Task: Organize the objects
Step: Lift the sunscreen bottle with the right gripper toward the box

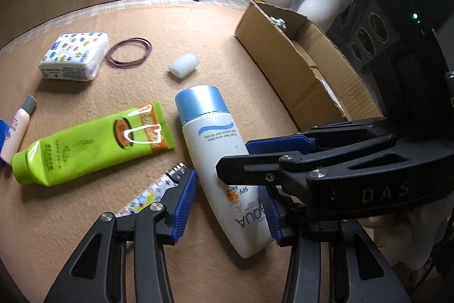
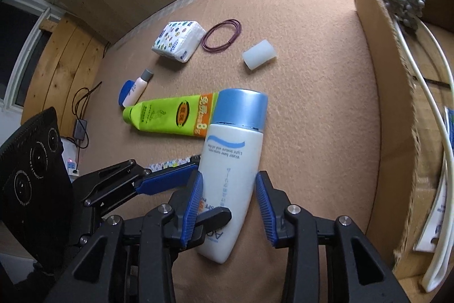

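Tan bench (image 2: 312,75): cardboard box (image 2: 377,104) at right holds few items. Sunscreen bottle (image 2: 232,161) lies centre, straddled by left gripper (image 1: 228,200) and right gripper (image 2: 229,200), both open. Most items unsorted.

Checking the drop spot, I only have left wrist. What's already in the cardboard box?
Observer: A silver bead cluster on long white stems lies in the cardboard box, with some printed paper lower down.
Operator: Right gripper clamped on the sunscreen bottle?
Observer: No. The right gripper straddles the sunscreen bottle, but there is a gap between the bottle and the pad on the box side.
Operator: Blue thing at my left edge?
Observer: A blue oval object lying against the pink tube; can't tell what it is.
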A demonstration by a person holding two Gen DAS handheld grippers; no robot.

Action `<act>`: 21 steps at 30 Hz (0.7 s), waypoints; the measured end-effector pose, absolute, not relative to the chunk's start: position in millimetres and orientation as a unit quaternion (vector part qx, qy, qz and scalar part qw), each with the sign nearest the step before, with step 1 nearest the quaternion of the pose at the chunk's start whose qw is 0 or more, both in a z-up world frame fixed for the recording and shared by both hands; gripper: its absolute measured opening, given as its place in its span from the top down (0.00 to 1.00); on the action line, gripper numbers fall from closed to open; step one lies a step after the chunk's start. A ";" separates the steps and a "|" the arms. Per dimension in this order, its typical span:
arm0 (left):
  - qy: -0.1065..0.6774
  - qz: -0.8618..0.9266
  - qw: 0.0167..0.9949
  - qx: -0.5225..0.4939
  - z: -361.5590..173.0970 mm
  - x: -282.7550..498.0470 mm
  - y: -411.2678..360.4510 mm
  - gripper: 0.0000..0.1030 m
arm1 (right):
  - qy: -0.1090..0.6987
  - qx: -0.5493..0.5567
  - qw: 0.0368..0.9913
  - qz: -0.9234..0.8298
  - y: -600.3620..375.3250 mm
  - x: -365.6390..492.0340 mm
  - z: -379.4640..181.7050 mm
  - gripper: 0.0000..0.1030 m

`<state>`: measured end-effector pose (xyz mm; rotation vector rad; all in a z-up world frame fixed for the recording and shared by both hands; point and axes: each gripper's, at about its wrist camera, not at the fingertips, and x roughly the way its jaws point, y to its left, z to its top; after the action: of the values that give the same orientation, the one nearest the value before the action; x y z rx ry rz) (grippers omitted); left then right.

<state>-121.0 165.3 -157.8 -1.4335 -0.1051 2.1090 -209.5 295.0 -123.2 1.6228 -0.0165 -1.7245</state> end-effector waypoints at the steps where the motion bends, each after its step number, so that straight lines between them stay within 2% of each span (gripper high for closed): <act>1: -0.042 0.785 0.295 -0.543 -159.1 -118.3 167.6 0.54 | -0.005 0.635 0.372 -0.677 298.3 -206.7 -122.4 0.65; 6: -0.053 0.775 0.309 -0.549 -162.2 -100.8 174.1 0.54 | -0.002 0.634 0.356 -0.687 317.5 -187.7 -118.8 0.66; 11: -0.012 0.788 0.301 -0.537 -158.7 -84.9 186.3 0.50 | 0.016 0.624 0.356 -0.695 322.9 -172.2 -117.4 0.66; 16: -0.020 0.784 0.297 -0.545 -163.2 -89.2 191.3 0.50 | 0.001 0.620 0.352 -0.701 322.6 -172.8 -121.0 0.60; 21: -0.022 0.789 0.289 -0.542 -155.8 -88.2 190.6 0.53 | -0.017 0.615 0.350 -0.706 327.8 -171.9 -115.1 0.64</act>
<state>-88.2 190.6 -155.8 -1.4468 -0.0585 2.1059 -171.9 327.8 -115.1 1.5917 -0.0444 -1.8296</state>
